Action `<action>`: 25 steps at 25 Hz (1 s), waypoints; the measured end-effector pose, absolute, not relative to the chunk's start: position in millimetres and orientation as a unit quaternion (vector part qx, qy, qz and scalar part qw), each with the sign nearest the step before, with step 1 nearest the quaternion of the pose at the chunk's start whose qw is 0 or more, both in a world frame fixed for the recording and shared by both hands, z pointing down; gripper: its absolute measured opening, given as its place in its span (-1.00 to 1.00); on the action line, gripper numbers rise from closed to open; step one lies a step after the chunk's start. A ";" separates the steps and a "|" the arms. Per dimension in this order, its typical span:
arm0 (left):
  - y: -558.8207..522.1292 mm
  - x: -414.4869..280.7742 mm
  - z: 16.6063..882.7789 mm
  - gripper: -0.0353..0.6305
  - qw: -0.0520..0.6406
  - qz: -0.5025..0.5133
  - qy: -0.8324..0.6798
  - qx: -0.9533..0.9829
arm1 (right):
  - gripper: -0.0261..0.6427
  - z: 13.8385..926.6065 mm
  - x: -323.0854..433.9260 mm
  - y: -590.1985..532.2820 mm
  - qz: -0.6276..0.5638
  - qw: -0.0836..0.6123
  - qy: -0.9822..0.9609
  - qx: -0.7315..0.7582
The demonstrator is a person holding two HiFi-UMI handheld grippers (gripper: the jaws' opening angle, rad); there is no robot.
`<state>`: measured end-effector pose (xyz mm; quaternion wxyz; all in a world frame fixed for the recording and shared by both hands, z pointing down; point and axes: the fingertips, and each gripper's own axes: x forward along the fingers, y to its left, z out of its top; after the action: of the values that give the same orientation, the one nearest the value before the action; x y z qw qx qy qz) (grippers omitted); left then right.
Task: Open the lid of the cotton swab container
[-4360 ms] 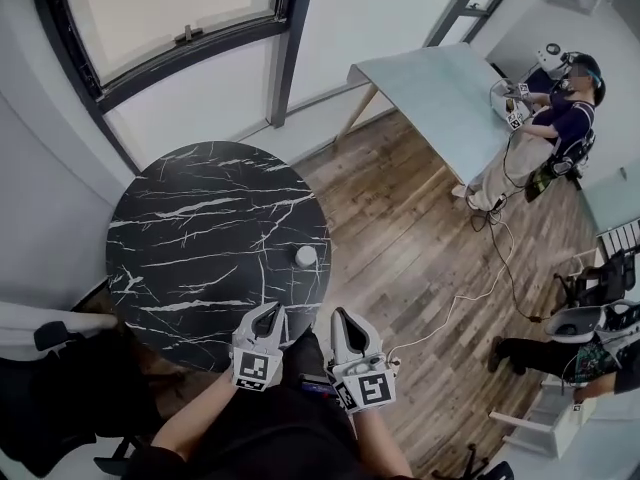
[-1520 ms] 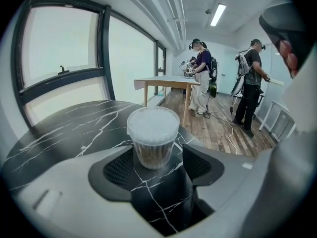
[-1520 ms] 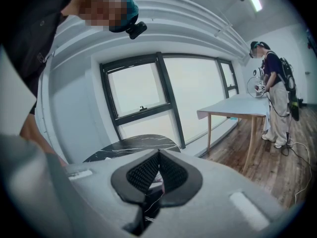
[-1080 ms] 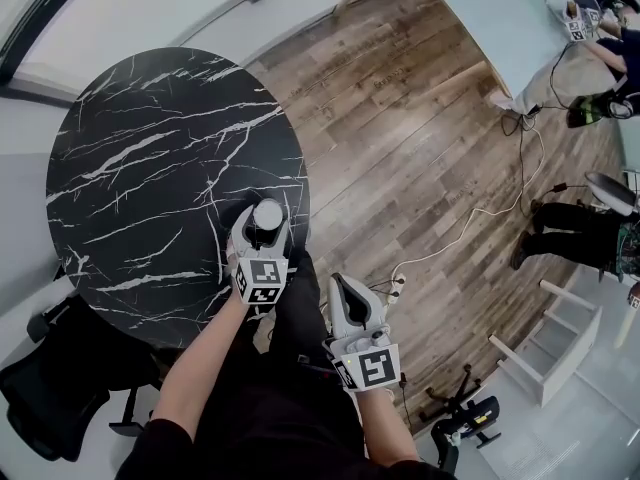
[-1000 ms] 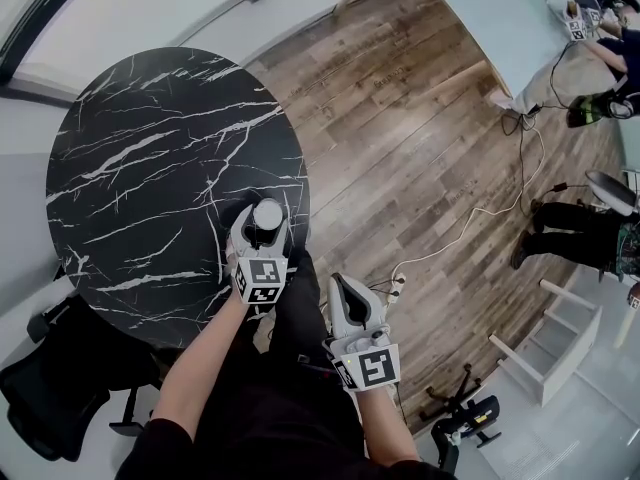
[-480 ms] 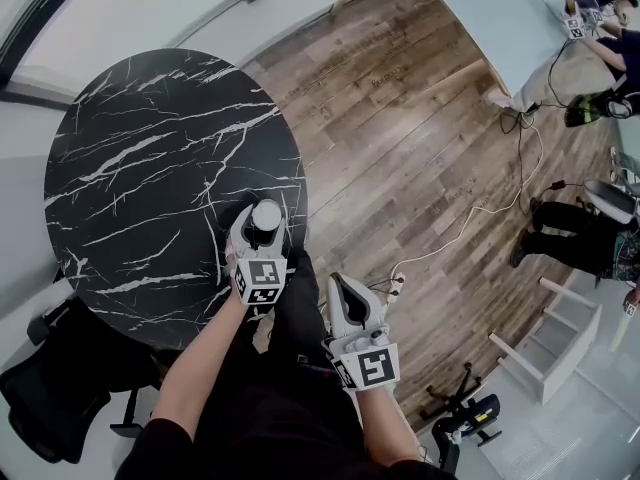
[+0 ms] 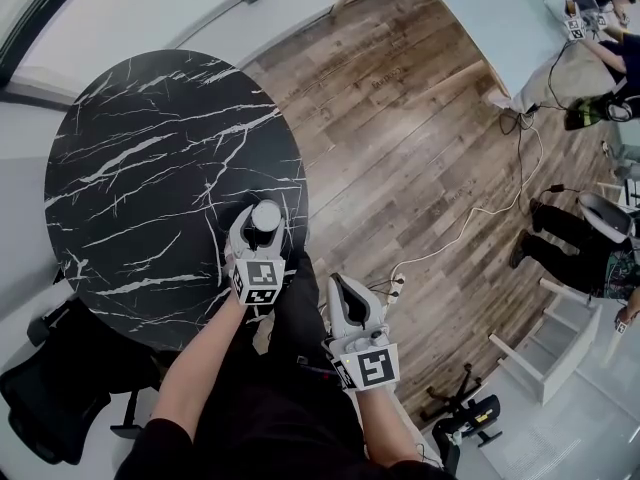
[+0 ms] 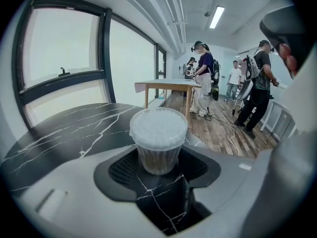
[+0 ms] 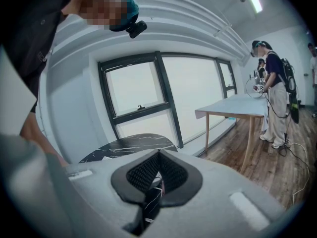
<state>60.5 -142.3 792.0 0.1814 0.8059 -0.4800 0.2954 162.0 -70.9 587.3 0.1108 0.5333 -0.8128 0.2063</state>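
Observation:
The cotton swab container (image 7: pixel 266 211), a small clear tub with a white lid, stands near the right edge of the round black marble table (image 7: pixel 150 168). My left gripper (image 7: pixel 265 222) reaches around it from the near side. In the left gripper view the container (image 8: pixel 158 135) stands upright between the jaws, lid on. The jaws of the left gripper (image 8: pixel 158 166) are closing, and the dark pads (image 8: pixel 123 168) meet its lower wall on both sides. My right gripper (image 7: pixel 343 286) hangs off the table over my lap, shut and empty, as the right gripper view (image 9: pixel 157 156) also shows.
The table edge (image 7: pixel 300 208) lies just right of the container, with wooden floor (image 7: pixel 400 148) beyond. A white cable (image 7: pixel 470 223) trails over the floor. Other people (image 7: pixel 590 58) work at a pale table (image 7: pixel 490 8) at the top right. A black chair (image 7: pixel 60 388) stands at the bottom left.
The left gripper's jaws have narrowed around the container over the last second. Container, table and right gripper stay where they were.

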 end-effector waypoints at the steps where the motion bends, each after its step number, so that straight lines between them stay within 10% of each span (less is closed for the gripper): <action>1: -141.7 60.3 792.2 -0.11 0.181 0.297 -0.478 0.807 | -0.92 587.1 161.3 -70.8 0.206 0.111 -0.813 0.533; 25: -99.5 45.6 761.1 -0.12 0.151 0.300 -0.426 0.840 | -0.92 569.7 129.8 -49.0 0.185 0.102 -0.825 0.523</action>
<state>45.6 -99.5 761.1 0.1514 0.8399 -0.4259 0.3003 129.8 -49.0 569.7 0.1023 0.5233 -0.8255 0.1851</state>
